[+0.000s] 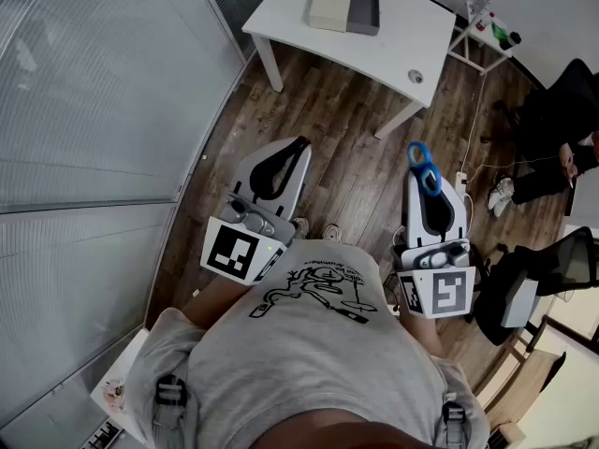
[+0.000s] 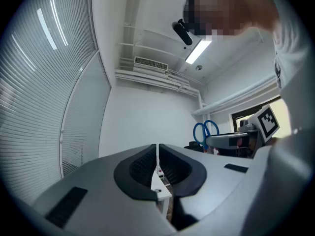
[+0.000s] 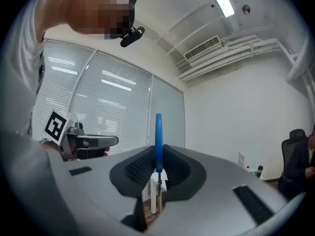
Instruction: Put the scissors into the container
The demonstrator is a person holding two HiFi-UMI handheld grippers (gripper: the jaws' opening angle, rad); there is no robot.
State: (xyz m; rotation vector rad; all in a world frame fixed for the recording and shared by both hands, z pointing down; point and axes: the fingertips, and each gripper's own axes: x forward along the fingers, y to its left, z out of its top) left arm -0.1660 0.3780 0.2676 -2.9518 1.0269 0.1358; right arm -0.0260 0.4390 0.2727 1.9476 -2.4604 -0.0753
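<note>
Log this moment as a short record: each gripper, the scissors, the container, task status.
left gripper: jaws together, nothing between them
right gripper: closed on the scissors
scissors: blue handles stick out past the jaw tips
container: grey open box on the white table, beside a pale box
task status: scissors held away from the table, not yet in the container

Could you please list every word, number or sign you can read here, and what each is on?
No words or numbers can be read.
Shirt: black drawing, any lettering too blurred to read.
Cube on the left tool: black-and-white square marker, pattern only.
Cube on the right tool: same kind of marker.
Scissors: no print visible.
</note>
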